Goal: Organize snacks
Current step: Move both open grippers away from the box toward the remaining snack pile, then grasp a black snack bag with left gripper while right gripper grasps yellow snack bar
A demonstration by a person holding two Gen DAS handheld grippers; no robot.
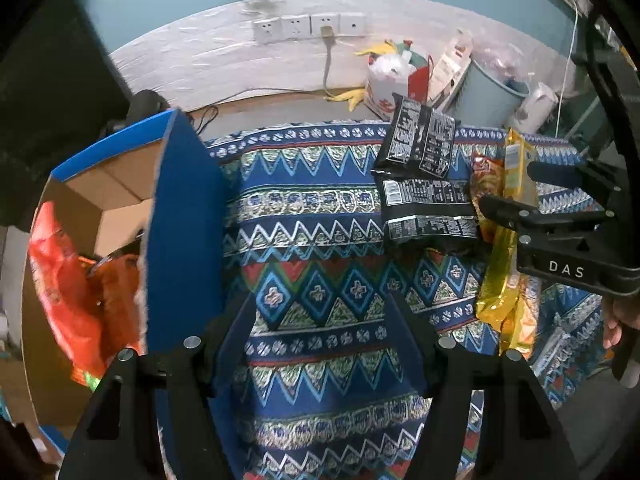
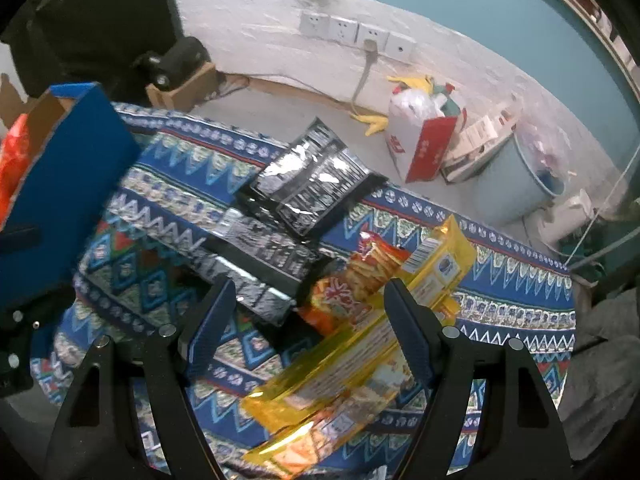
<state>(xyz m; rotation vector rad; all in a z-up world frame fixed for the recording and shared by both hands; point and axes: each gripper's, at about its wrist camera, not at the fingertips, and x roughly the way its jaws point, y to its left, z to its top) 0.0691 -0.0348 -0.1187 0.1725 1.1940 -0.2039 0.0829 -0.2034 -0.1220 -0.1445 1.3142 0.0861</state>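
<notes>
My left gripper (image 1: 320, 320) hangs open over the patterned cloth (image 1: 320, 216), with nothing between its fingers. To its left stands a blue cardboard box (image 1: 180, 220) holding orange snack bags (image 1: 72, 292). Two black snack packs (image 1: 420, 168) lie at the cloth's far right, and yellow packs (image 1: 504, 280) lie beside them. My right gripper (image 2: 310, 316) is open, pointing down over the yellow packs (image 2: 360, 356) and an orange cracker pack (image 2: 360, 276). Its pads do not press on them. The black packs (image 2: 308, 188) lie just beyond. The right gripper (image 1: 506, 186) also shows in the left wrist view.
Past the cloth's far edge is bare floor with a red and white bag (image 2: 420, 144), a pale blue bin (image 2: 516, 176) and boxes. A cable runs from wall sockets (image 1: 308, 26). A person's hand (image 1: 616, 320) holds the right gripper.
</notes>
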